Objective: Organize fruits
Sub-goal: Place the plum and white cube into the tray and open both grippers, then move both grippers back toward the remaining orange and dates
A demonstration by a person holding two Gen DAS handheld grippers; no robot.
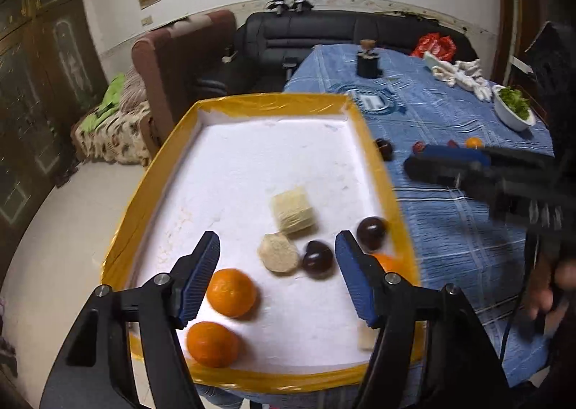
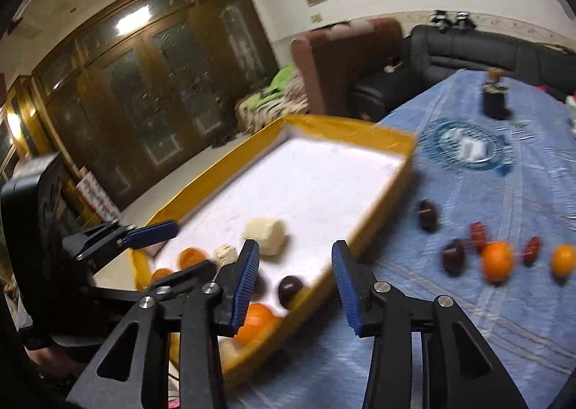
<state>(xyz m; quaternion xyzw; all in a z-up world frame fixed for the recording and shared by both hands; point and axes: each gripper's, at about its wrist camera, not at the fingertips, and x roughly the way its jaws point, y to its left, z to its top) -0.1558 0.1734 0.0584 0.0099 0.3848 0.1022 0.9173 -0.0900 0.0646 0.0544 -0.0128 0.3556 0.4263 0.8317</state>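
A yellow-rimmed white foam tray [image 1: 172,142] sits at the left edge of the blue tablecloth. It holds two oranges [image 1: 232,292] on the near left, a third orange [image 1: 390,261] by the right rim, two dark plums [image 1: 318,259], a beige block [image 1: 293,212] and a beige lump [image 1: 279,252]. My left gripper [image 1: 277,250] hangs open over the lump and a plum, pressing on nothing. My right gripper [image 2: 295,254] is open and empty above the tray's right rim [image 2: 360,225]. On the cloth lie two oranges [image 2: 496,261], two plums [image 2: 453,254] and red dates [image 2: 478,230].
A white bowl of greens [image 1: 513,106], a black jar [image 1: 368,63], white gloves [image 1: 464,74] and a red bag [image 1: 433,45] sit at the table's far end. The tray overhangs the table's left edge, with floor and sofas beyond.
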